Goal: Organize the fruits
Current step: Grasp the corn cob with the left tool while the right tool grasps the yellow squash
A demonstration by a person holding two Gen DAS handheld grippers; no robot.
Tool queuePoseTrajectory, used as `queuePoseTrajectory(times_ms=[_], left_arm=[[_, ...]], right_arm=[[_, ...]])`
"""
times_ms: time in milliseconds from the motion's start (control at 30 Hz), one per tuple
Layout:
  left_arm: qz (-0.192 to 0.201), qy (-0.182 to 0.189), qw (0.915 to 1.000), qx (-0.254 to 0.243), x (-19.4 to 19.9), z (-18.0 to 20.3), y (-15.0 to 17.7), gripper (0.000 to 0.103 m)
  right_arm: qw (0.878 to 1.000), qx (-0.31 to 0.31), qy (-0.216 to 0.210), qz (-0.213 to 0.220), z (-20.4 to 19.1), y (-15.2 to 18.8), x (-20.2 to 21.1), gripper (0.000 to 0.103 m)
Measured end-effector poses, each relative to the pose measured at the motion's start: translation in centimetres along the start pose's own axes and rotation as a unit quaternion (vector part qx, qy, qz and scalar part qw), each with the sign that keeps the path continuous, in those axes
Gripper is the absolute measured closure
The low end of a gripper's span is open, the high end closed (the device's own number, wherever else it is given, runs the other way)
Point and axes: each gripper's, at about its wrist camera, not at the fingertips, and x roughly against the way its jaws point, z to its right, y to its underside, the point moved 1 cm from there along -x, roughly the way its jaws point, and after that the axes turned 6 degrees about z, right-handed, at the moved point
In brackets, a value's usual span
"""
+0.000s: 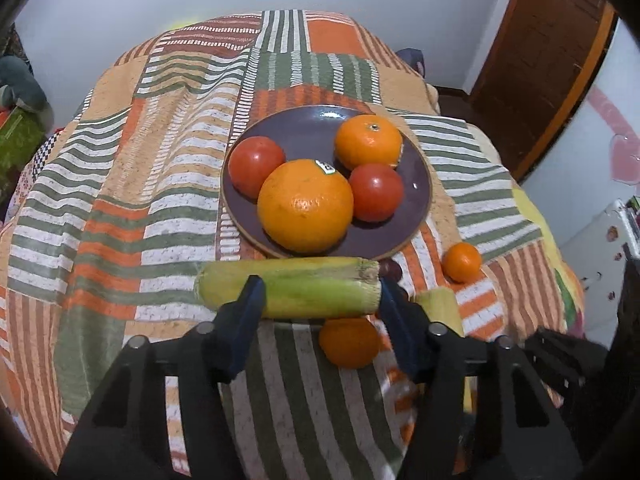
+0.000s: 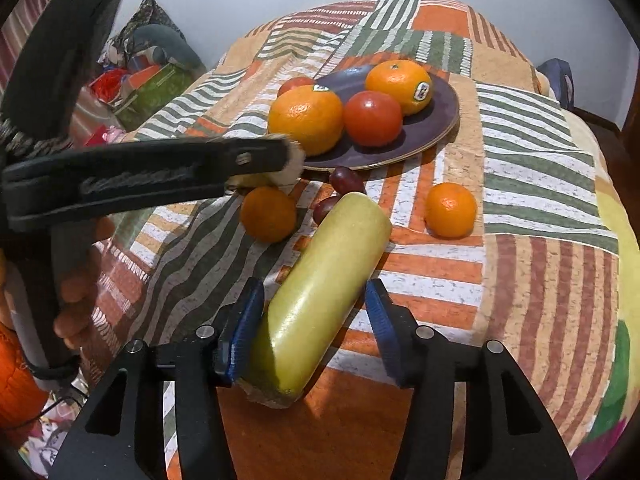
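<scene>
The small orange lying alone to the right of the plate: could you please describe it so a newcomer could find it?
Start at the dark purple plate heaped with fruit on the striped cloth. Just off its near right edge lies a small orange, alone on the cloth. Unlike the other loose orange, nothing touches or shades it.

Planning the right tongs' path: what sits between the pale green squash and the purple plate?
Two dark red grapes, seen in the right wrist view, lie between the squash and the plate.

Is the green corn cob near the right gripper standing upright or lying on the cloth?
Lying down. The corn cob rests lengthwise on the striped cloth, between the open fingers of the right gripper.
</scene>
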Motion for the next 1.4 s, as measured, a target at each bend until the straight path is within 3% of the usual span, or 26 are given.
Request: queuePoseTrajectory(times_ms=[200, 333, 600, 800, 900, 1133, 1333, 1400], left_arm=[[0.004, 0.004, 0.9999, 0.013, 2.8, -1.8, 1.7, 0.046], [0.009, -0.013, 0.9998, 0.015, 4.6, -3.4, 3.4, 0.046], [-0.033, -0.045, 0.9984, 0.009, 5.3, -6.9, 6.9, 0.046], [0.0, -0.031, 0.9995, 0.008, 6.7, -6.4, 6.2, 0.045], [0.007, -0.027, 0.9996, 0.006, 5.8, -5.7, 5.1, 0.041], [-0.035, -0.047, 0.9983, 0.007, 0.1, -5.2, 4.2, 0.041], [-0.044, -0.069, 0.9966, 0.006, -2.6, -5.9, 4.2, 0.041], [-0.043, -0.066, 0.9968, 0.012, -2.5, -6.1, 4.0, 0.051]], right_arm=[[1.0, 0.009, 0.02, 0.012, 0.3, 0.1, 1.8, 0.06], [0.999, 0.009, 0.034, 0.016, 0.8, 0.3, 2.6, 0.06], [0.999, 0.003, 0.044, 0.015, 1.0, 0.6, 2.9, 0.06], [0.999, -0.005, 0.037, 0.006, 0.8, 0.3, 2.3, 0.06], [1.0, -0.002, 0.03, -0.001, 0.6, 0.1, 1.6, 0.06], [1.0, 0.005, 0.027, -0.014, 0.0, -0.2, -0.4, 0.051], [1.0, 0.012, 0.021, -0.014, -0.1, -0.2, -1.7, 0.048], [0.999, 0.019, 0.029, -0.011, -0.4, -0.2, -1.7, 0.049]])
